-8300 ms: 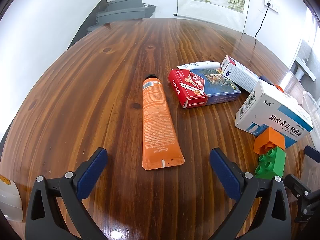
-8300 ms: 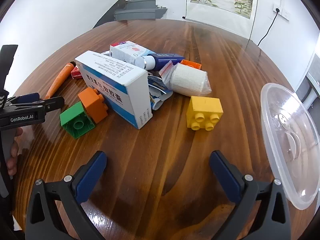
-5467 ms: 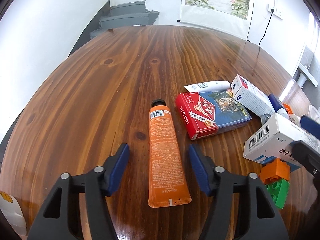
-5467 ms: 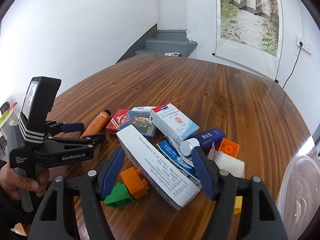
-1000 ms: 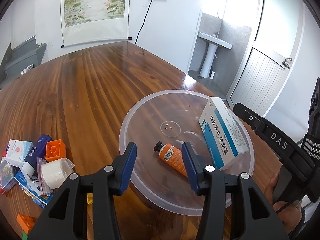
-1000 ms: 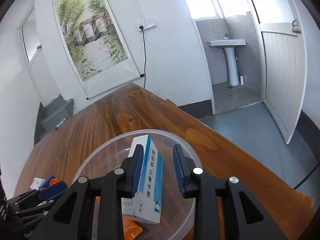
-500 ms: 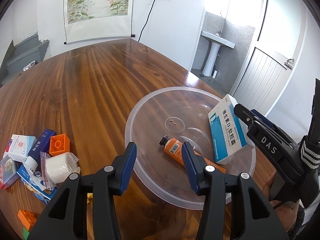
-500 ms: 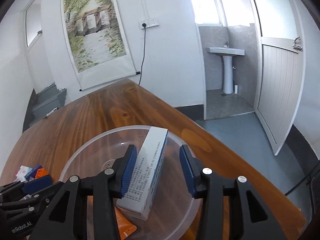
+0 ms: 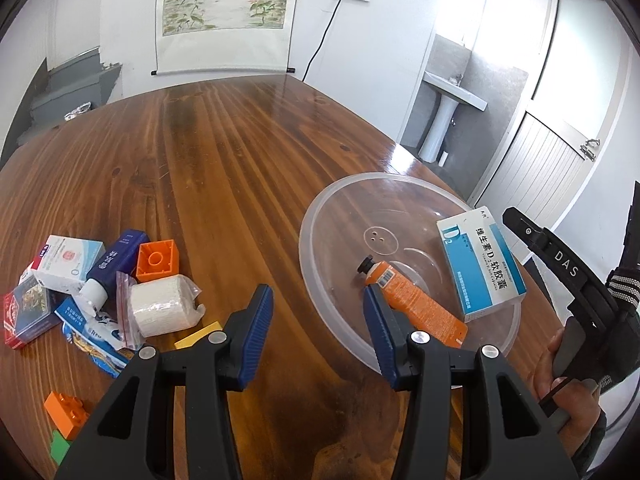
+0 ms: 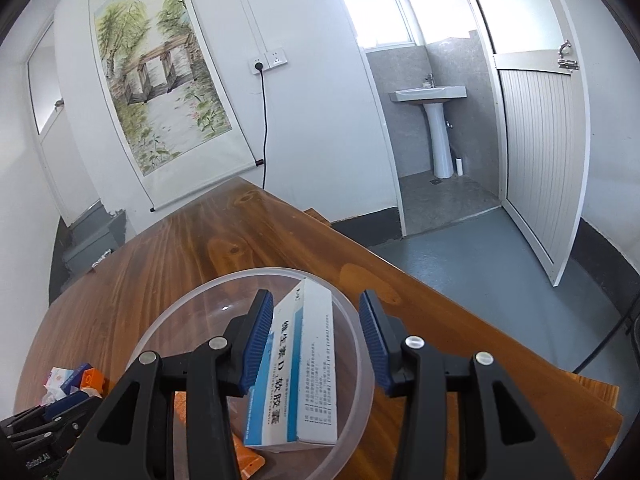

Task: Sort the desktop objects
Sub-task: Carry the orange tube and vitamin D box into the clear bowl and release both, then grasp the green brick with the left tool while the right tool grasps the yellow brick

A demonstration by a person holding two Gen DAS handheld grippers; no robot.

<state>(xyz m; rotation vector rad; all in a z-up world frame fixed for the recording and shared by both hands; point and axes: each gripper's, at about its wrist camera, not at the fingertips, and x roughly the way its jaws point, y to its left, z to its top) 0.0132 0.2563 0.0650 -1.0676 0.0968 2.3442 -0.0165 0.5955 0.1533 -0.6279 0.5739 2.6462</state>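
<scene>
Right gripper (image 10: pixel 316 338) parted, box (image 10: pixel 304 364) in bowl (image 10: pixel 360 380)

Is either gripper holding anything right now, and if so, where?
Nothing is held. The left gripper and right gripper are open; the vitamin box and orange tube lie in the clear bowl.

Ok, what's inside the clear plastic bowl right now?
The clear bowl holds an orange tube and a blue-and-white medicine box. Anything beneath them is hidden.
</scene>
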